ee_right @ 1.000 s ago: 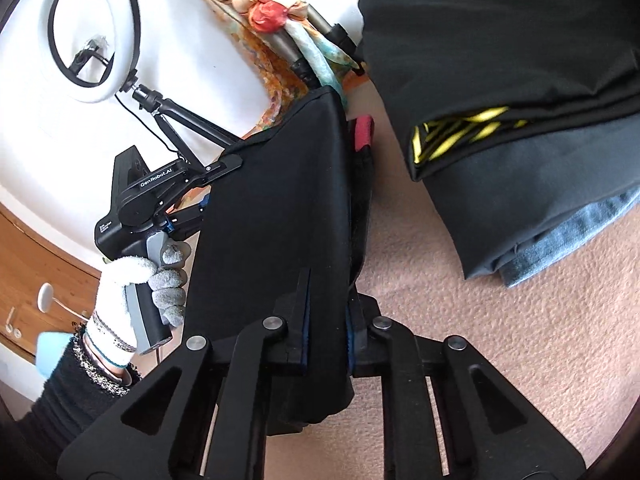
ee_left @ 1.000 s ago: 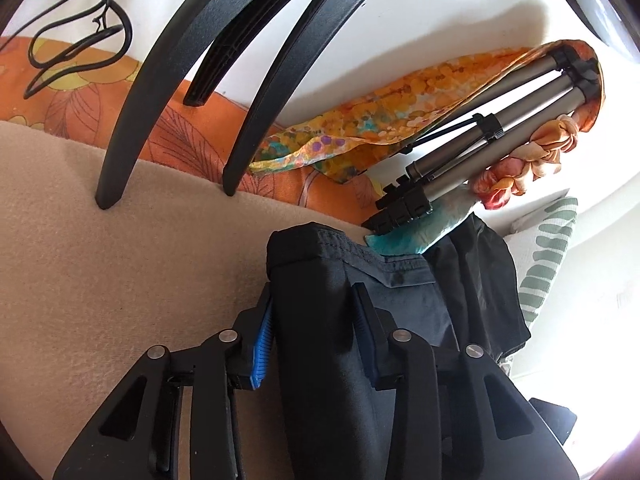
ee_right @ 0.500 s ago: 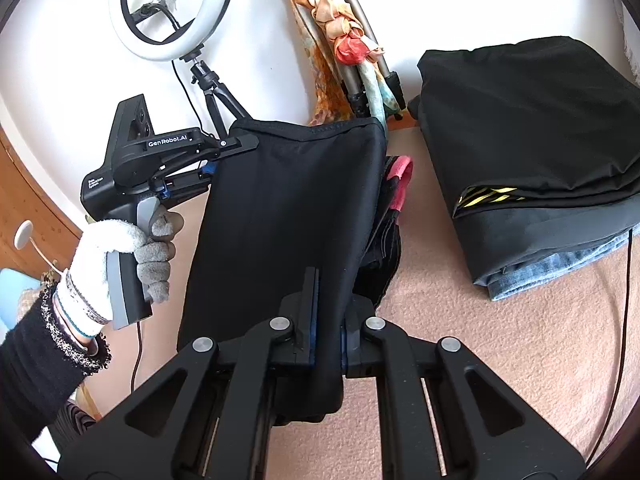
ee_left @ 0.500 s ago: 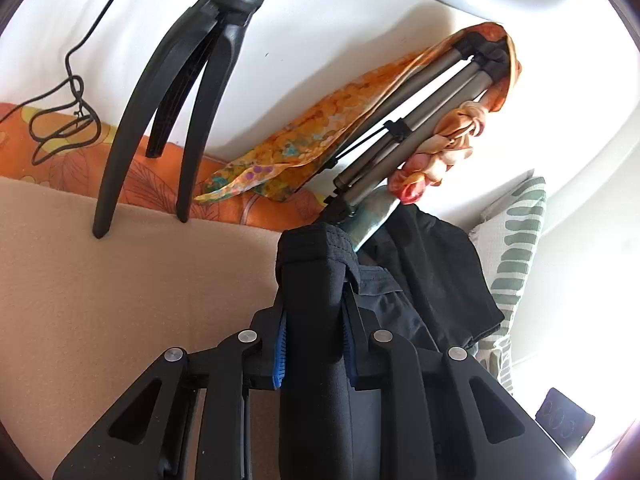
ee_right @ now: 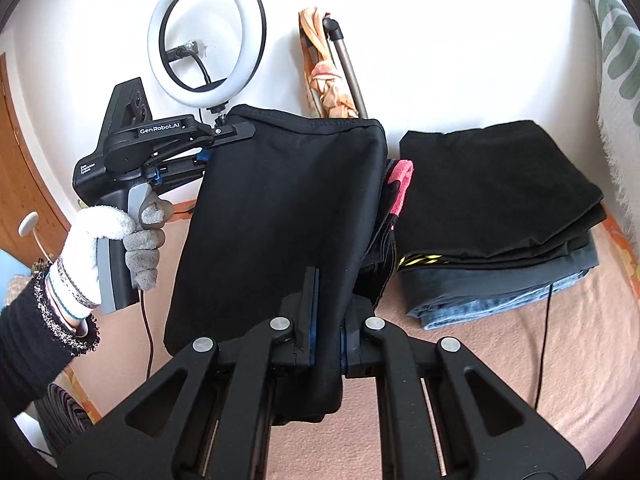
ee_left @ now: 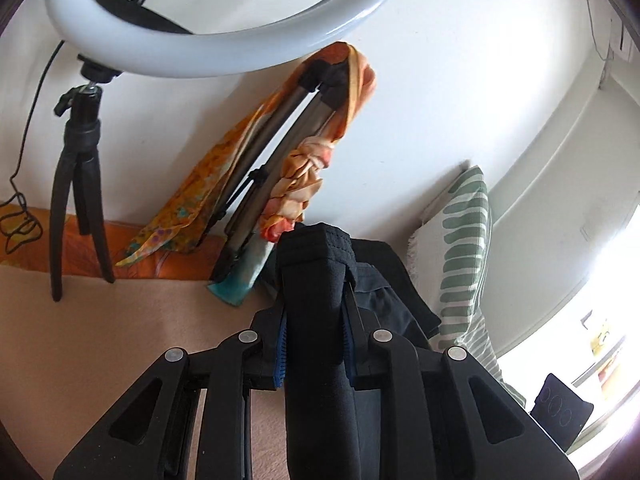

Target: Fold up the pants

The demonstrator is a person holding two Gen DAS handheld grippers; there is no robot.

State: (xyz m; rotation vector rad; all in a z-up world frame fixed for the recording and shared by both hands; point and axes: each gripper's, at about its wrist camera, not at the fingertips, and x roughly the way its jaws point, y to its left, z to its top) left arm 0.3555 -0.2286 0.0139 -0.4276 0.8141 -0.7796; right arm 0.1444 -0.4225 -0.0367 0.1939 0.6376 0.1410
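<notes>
Through my left wrist camera, my left gripper [ee_left: 314, 340] is closed tight on a thick bundle of the black pants [ee_left: 316, 320], which rise up the centre of the frame to a stitched band at mid-height. The cloth bulges past both pads, so I judge it soft, limp and fairly light; it will sag wherever I am not holding it. The layered edge is the sensible place to grip, since one layer alone would slip free. Above and to the left stand the ring light [ee_left: 224, 40] and its small black tripod [ee_left: 80, 184]; a folded metal stand draped in an orange scarf [ee_left: 240, 176] leans just beside the pants. That corner is crowded. The bare beige bed surface [ee_left: 120, 328] at lower left gives open room.

Through my right wrist camera, my right gripper [ee_right: 326, 328] is clamped shut on the lower edge of the pants [ee_right: 280, 220], which hang as a broad doubled panel in mid-frame. My left gripper [ee_right: 208, 136] pinches their upper left corner, in my gloved left hand [ee_right: 108, 248]. To the right, a stack of folded clothes [ee_right: 492, 216] sits close by, with a pink-edged dark piece between. A thin cable [ee_right: 546, 320] crosses the blanket at lower right and could snag. The pink blanket [ee_right: 560, 380] below the stack offers landing space.
</notes>
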